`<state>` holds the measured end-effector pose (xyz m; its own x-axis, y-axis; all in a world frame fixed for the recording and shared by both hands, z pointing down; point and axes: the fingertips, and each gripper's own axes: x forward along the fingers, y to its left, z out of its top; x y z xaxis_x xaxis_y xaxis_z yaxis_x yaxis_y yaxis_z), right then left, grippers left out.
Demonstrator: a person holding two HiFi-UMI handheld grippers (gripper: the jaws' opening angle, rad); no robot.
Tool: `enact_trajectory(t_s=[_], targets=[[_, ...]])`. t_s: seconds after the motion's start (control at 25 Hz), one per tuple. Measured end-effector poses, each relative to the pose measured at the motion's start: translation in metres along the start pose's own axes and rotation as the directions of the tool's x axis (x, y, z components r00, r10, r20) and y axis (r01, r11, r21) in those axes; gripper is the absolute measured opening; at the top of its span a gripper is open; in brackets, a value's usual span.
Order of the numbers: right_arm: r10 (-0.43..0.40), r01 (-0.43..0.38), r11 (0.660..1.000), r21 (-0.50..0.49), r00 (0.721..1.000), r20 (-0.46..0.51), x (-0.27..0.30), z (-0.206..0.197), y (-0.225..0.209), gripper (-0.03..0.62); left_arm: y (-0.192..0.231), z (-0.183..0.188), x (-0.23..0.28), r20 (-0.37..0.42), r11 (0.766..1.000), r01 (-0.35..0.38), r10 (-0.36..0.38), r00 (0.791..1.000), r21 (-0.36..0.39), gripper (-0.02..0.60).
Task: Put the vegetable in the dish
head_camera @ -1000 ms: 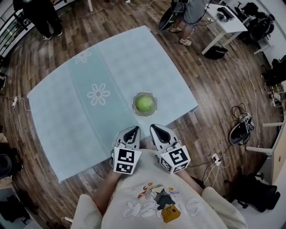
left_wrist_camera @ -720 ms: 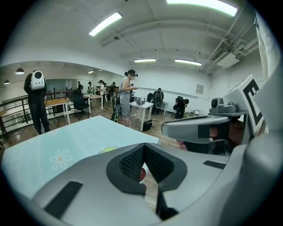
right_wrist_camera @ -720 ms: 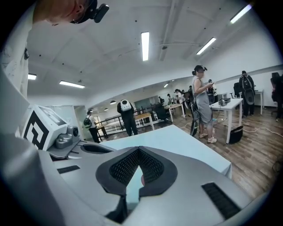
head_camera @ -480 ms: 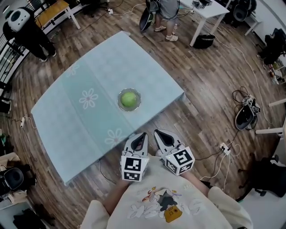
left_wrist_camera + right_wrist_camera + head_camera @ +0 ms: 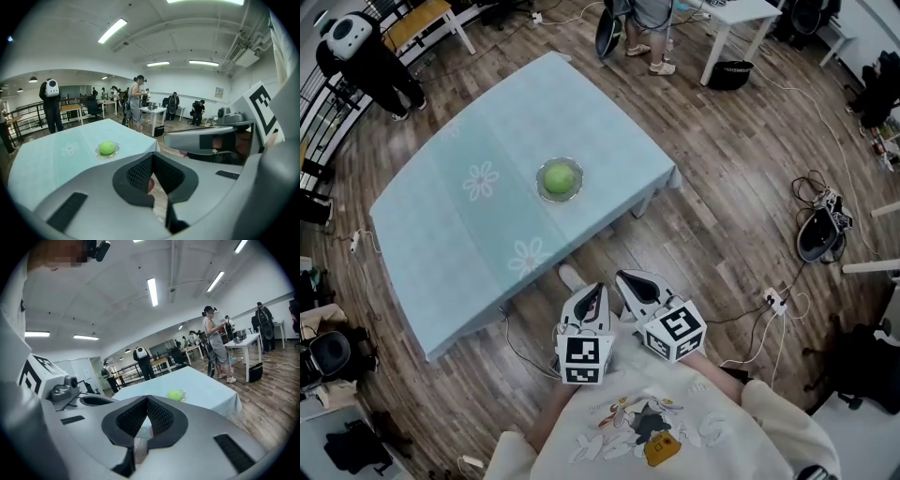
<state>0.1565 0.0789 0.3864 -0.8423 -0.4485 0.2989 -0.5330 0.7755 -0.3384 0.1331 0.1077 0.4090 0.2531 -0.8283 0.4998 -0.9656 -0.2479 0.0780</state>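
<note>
Head view overhead, gripper views low toward table (image 5: 422, 244)

One table (image 5: 441, 225), one dish (image 5: 541, 188), one green vegetable (image 5: 560, 177), two grippers: left gripper (image 5: 592, 292), right gripper (image 5: 629, 279)

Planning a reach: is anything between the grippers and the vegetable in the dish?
Nothing visible is. The vegetable lies in the dish; only bare tablecloth and open floor separate it from the left gripper and right gripper.

This is an open-plan office or lab hall, with a wide wooden floor (image 5: 722, 169), white desks (image 5: 741, 11) at the edges and long strip lights (image 5: 112, 30) on a white ceiling. Loose cables (image 5: 773, 314) trail over the floor, and people (image 5: 137, 101) stand by the desks.
</note>
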Motion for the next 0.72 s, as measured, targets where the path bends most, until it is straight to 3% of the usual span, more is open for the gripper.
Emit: enact_trajectory(t_s=[0.12, 0.28, 0.52, 0.72], targets=[[0.032, -0.032, 0.998, -0.055, 0.999, -0.002, -0.011, -0.004, 0.009, 0.022, -0.008, -0.009, -0.004, -0.014, 1.0, -0.009, 0.008, 1.0, -0.015, 0.006], [-0.004, 0.004, 0.996, -0.088, 1.0, -0.001, -0.019, -0.003, 0.01, 0.021, -0.014, 0.0, -0.009, -0.001, 1.0, 0.0, 0.0, 1.0, 0.019, 0.006], [-0.019, 0.02, 0.998, -0.064, 1.0, 0.022, -0.036, -0.003, 0.003, 0.021, -0.042, 0.006, -0.005, 0.011, 0.996, 0.045, -0.046, 0.999, 0.077, 0.006], [-0.025, 0.025, 0.999, -0.047, 1.0, 0.013, -0.043, -0.008, 0.001, 0.021, -0.037, 0.002, -0.008, 0.007, 0.999, 0.026, -0.027, 1.0, 0.033, 0.006]])
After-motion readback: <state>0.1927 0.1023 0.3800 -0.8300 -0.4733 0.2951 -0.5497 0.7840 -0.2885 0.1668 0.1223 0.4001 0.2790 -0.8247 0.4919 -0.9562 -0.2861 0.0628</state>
